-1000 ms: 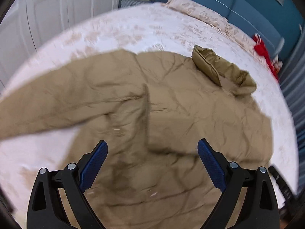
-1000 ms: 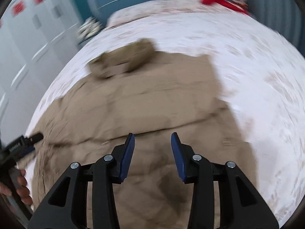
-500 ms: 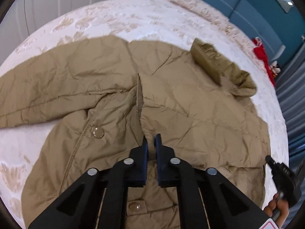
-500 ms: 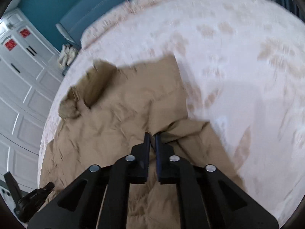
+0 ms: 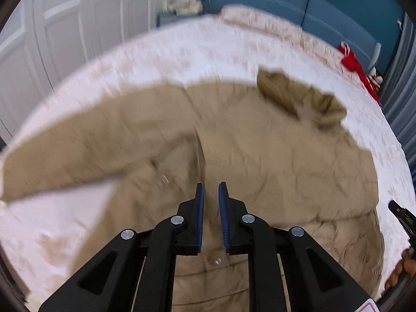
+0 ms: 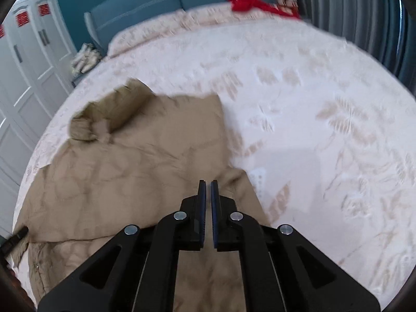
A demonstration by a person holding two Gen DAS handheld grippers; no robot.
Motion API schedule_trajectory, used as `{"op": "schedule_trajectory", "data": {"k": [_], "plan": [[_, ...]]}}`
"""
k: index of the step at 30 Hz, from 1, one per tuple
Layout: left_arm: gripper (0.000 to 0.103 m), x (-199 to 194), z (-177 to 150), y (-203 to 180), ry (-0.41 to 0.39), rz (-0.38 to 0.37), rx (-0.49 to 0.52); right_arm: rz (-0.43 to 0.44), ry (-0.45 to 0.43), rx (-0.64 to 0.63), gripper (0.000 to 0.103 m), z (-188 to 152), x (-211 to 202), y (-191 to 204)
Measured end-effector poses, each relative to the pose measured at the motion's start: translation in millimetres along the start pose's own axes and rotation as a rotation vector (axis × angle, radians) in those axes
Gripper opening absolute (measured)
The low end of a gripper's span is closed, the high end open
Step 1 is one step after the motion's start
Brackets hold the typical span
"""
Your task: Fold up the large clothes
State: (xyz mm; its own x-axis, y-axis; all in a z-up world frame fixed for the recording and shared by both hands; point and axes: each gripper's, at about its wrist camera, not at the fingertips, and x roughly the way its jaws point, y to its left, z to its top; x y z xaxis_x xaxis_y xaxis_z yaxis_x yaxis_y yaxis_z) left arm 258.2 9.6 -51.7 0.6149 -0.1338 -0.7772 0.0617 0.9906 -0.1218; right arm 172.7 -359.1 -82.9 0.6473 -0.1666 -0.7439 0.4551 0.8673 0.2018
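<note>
Coat: a big tan coat (image 5: pixel 273 161) lay flat on the bed (image 5: pixel 161 59), filling the middle of the left view.
Hood: the darker hood (image 5: pixel 299 98) sat bunched at about 1 o'clock in the left view.
Sleeve: one sleeve (image 5: pixel 72 150) reached out toward 9 o'clock.
Left gripper: the left gripper (image 5: pixel 211 189) had a narrow gap and its jaws were opening; a raised fold of the coat stood just past the tips, but the blur hid whether it was pinched.
Right gripper: the right gripper (image 6: pixel 208 186) was squeezed almost fully together over the coat's edge at 6 o'clock; the picture did not show whether cloth was caught in it.
Red cloth: a red cloth (image 6: pixel 254 4) lay far off at 12 o'clock in the right view.
</note>
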Motion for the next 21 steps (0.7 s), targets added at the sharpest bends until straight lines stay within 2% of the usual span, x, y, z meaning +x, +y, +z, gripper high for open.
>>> {"op": "schedule_trajectory", "data": {"k": [2,4,7,9,12,14,17,21], "plan": [[0.014,-10.1,9.2,-6.5,-0.030,-0.006,0.012,0.046,-0.019,-0.058,0.004,-0.1,-10.6,26.6],[0.014,-10.8,15.8,-19.2,-0.034,-0.045,0.018,0.076,-0.021,-0.124,0.004,-4.6,-12.0,54.4],[0.015,14.3,11.4,-46.2,0.021,-0.054,0.057,0.124,0.023,-0.211,0.004,-17.0,0.6,95.8],[0.015,35.2,2.5,-58.1,0.064,-0.041,0.080,0.106,0.062,-0.251,0.004,-28.8,18.8,110.8],[0.015,67.9,-14.6,-63.8,0.135,-0.024,0.073,0.073,0.127,-0.272,0.003,-44.2,45.1,113.3],[0.015,76.4,-22.2,-60.6,0.141,-0.027,0.058,0.074,0.168,-0.250,0.002,-56.0,60.8,105.1],[0.015,80.8,-29.4,-60.6,0.137,-0.023,0.072,0.097,0.169,-0.226,0.001,-59.9,65.4,98.1],[0.015,85.2,-34.0,-63.5,0.132,-0.017,0.086,0.078,0.163,-0.244,0.001,-62.4,67.7,100.8]]}}
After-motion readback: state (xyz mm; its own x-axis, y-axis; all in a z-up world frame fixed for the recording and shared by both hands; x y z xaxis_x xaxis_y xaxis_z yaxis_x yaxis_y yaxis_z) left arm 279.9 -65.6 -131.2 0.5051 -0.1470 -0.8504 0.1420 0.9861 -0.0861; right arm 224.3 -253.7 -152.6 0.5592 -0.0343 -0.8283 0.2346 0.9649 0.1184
